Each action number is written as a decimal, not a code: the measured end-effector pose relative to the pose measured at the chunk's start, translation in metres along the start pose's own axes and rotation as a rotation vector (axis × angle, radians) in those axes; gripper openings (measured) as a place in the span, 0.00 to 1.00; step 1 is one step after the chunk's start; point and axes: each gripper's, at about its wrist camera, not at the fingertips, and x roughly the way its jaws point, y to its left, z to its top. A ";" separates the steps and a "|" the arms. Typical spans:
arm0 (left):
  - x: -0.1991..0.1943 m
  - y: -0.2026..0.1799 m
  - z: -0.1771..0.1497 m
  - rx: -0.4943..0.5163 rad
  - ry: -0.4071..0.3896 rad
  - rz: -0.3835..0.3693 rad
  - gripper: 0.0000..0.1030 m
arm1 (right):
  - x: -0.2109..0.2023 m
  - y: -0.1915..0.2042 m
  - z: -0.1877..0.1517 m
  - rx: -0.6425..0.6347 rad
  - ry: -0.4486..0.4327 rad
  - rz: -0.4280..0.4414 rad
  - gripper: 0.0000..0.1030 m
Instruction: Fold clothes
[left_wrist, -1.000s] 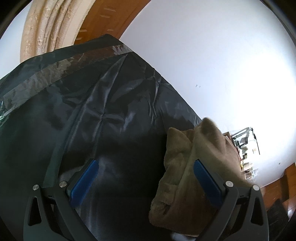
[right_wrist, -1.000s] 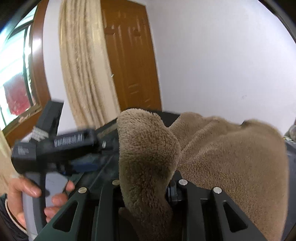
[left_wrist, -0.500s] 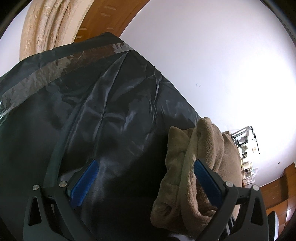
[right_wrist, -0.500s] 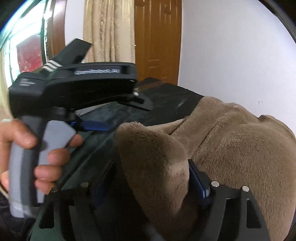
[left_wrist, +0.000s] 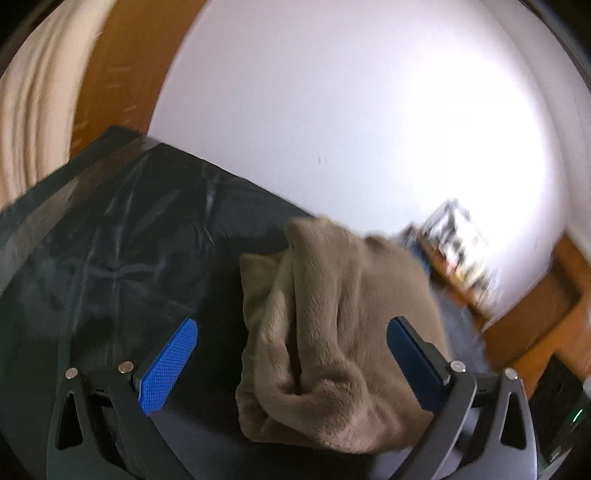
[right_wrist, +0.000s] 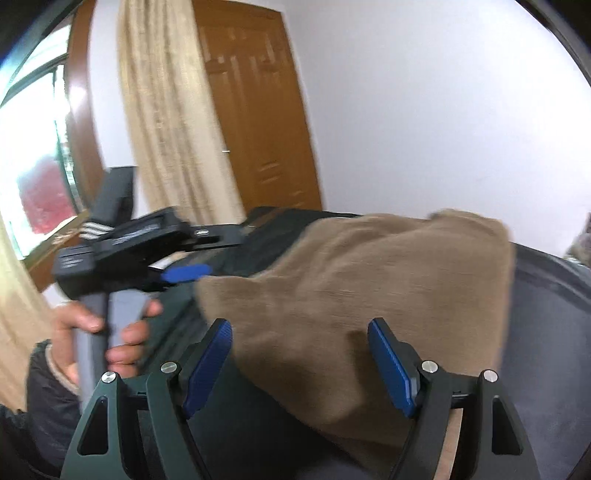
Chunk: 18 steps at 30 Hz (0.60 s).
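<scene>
A tan fleece garment (left_wrist: 332, 314) lies bunched and folded on the black sheet (left_wrist: 129, 240) that covers the table. My left gripper (left_wrist: 291, 325) is open wide. The garment sits between its blue pads, close to the right pad (left_wrist: 413, 362), and neither pad presses it. In the right wrist view the garment (right_wrist: 369, 280) spreads ahead of my right gripper (right_wrist: 299, 325), which is open with the near edge of the fleece loose between its pads. The left gripper (right_wrist: 186, 274), held by a hand (right_wrist: 92, 325), hovers at the left of that view.
A white wall (left_wrist: 351, 110) rises behind the table. A brown door (right_wrist: 258, 122), a beige curtain (right_wrist: 166, 122) and a window (right_wrist: 33, 147) stand at the back left. A cluttered shelf (left_wrist: 458, 247) and wooden floor (left_wrist: 535, 314) lie beyond the table's right edge.
The right gripper opened and let go of the fleece fold, then drew back. The fold dropped flat onto the pile. The left gripper rose and rolled, staying open.
</scene>
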 end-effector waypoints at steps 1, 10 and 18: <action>0.008 -0.004 -0.003 0.034 0.029 0.058 1.00 | 0.000 -0.001 0.004 0.010 0.002 -0.009 0.76; 0.042 0.003 -0.014 0.124 0.129 0.225 1.00 | 0.033 0.017 0.002 -0.205 0.095 -0.212 0.76; 0.047 0.012 -0.016 0.120 0.172 0.148 1.00 | 0.057 0.009 0.001 -0.272 0.126 -0.237 0.76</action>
